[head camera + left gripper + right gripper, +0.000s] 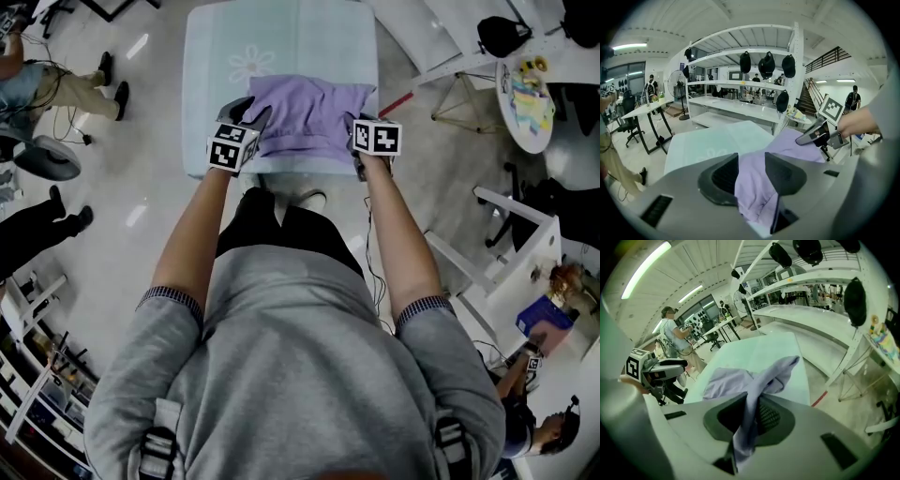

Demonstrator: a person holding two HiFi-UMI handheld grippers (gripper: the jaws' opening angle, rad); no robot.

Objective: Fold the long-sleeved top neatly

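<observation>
The lilac long-sleeved top [309, 117] lies bunched on the near half of a pale green table [281, 37]. My left gripper [251, 111] holds its near left edge, and the cloth [752, 187] fills the gap between the dark pads [723, 176] of the left gripper [751, 171]. My right gripper [356, 127] is at the top's near right corner. There a thin fold of the fabric [736, 380] is pinched in the right gripper [751, 416] and hangs up off the table [764, 352]. Each gripper view shows the other gripper across the garment: the right gripper [811, 136] and the left gripper [670, 364].
White shelving with dark caps hung on it [764, 63] stands beyond the table. A round table with small items [525, 94] and a white desk [506, 262] are to the right. People [56, 84] stand at the left on the glossy floor.
</observation>
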